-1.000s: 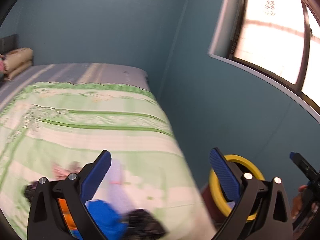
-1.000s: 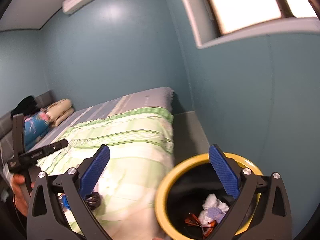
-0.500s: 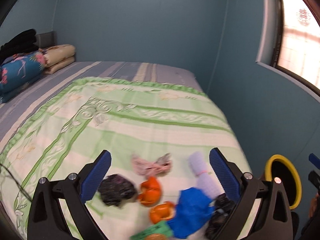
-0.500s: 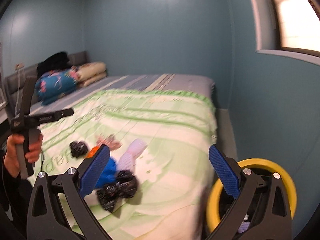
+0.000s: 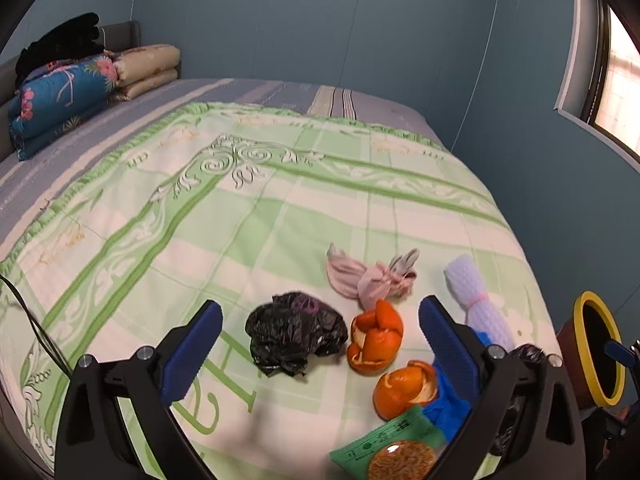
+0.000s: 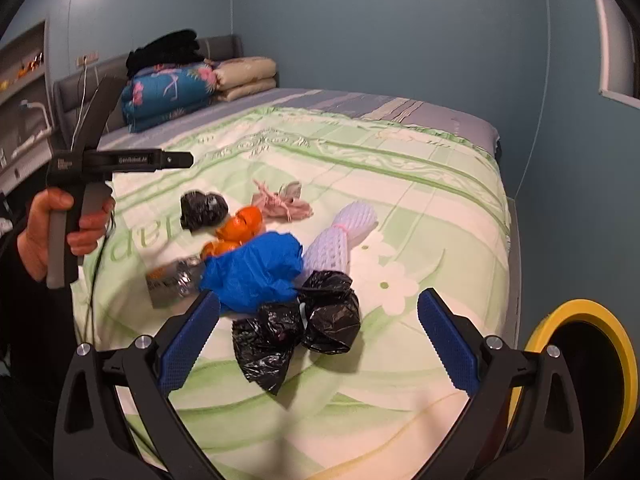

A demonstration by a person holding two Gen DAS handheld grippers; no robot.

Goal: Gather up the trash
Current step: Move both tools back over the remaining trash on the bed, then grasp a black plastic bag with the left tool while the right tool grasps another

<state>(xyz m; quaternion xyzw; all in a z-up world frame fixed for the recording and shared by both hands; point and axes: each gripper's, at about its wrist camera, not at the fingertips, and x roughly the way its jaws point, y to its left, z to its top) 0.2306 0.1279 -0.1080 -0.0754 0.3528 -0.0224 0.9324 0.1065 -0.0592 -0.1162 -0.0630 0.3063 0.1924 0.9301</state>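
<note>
Trash lies on the green bedspread: a black bag, orange peels, pink rag, white foam net, blue plastic, a green snack wrapper and a second black bag. The yellow-rimmed bin stands beside the bed at the right; it also shows in the left wrist view. My left gripper is open above the black bag and peels. My right gripper is open above the second black bag. Both are empty.
Folded quilts and pillows are stacked at the bed's head. Blue walls stand behind and to the right, with a window. The left gripper's handle, held by a hand, shows in the right wrist view.
Both grippers have swung left from the bin and wall toward the trash pile on the bed. The bin has shifted to the right edge of both views.
</note>
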